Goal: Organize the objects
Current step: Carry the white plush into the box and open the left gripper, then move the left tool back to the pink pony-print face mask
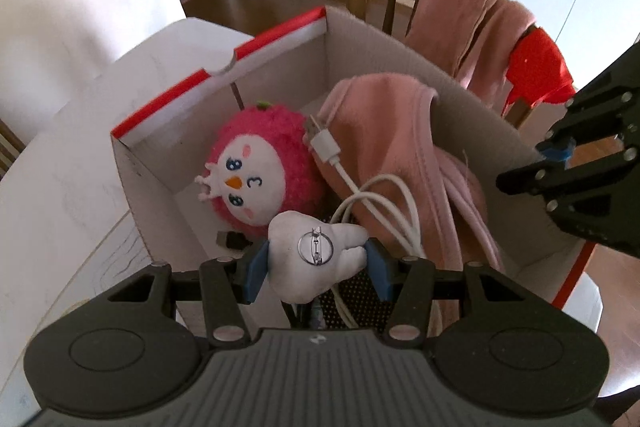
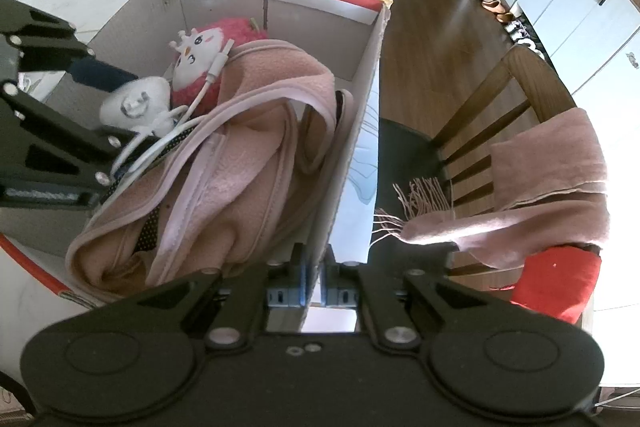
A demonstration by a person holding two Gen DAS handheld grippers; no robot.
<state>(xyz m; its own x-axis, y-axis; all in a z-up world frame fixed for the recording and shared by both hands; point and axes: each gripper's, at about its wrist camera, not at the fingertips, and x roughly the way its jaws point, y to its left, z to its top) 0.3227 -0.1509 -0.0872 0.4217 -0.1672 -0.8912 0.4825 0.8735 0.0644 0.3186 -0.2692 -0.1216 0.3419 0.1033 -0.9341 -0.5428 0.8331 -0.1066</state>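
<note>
tooth plush (image 1: 316, 255): clamped in left gripper (image 1: 316, 263), over box (image 1: 160, 163)
right gripper (image 2: 314, 279): fingers pinch box wall
advice: lower beside pink plush (image 1: 256, 171), clear of cable (image 1: 360, 195), then release

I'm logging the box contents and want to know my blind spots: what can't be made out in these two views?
- Box floor: hidden in both views by the pink blanket and the plush bird.
- Small black item beside the bird: too small to identify, left view.
- Dark dotted fabric: mostly buried under the blanket.
- Tooth plush, held by the left gripper: face turned away, blurred in the right view.
</note>
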